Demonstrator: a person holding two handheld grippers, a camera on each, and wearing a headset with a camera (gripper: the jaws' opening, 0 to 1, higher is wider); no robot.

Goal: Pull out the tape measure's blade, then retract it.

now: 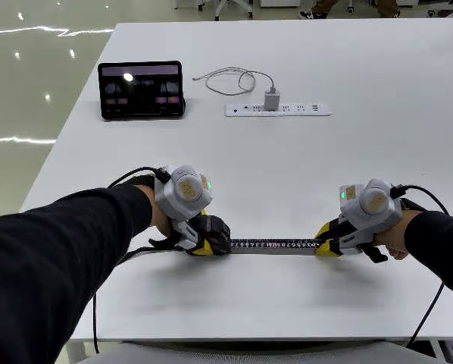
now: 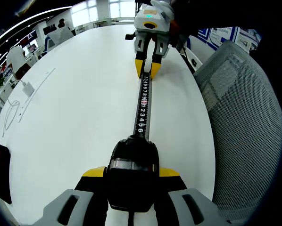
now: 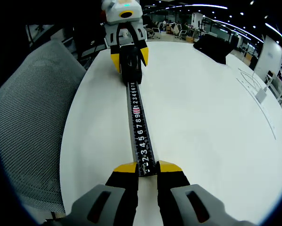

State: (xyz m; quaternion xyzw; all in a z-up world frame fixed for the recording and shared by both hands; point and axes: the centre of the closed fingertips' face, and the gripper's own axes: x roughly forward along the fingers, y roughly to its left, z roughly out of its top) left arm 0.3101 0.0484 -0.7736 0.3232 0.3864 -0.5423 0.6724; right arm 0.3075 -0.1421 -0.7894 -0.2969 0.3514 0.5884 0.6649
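A black tape measure case (image 1: pixel 211 233) (image 2: pixel 133 165) (image 3: pixel 130 61) rests on the white table, and my left gripper (image 1: pixel 204 243) (image 2: pixel 132 172) is shut on it. Its dark blade (image 1: pixel 272 244) (image 2: pixel 144 101) (image 3: pixel 137 127) with white numerals lies flat, drawn out to the right. My right gripper (image 1: pixel 323 244) (image 3: pixel 147 168) is shut on the blade's end. In the left gripper view the right gripper (image 2: pixel 148 70) pinches the blade's far tip; in the right gripper view the left gripper (image 3: pixel 130 59) flanks the case with its yellow-tipped jaws.
At the back stand a black tablet (image 1: pixel 141 89) and a white power strip (image 1: pixel 278 109) with a charger and coiled cable (image 1: pixel 234 80). A grey mesh chair (image 2: pixel 244 122) (image 3: pixel 32 117) sits at the table's near edge (image 1: pixel 272 335). Cables trail from both grippers.
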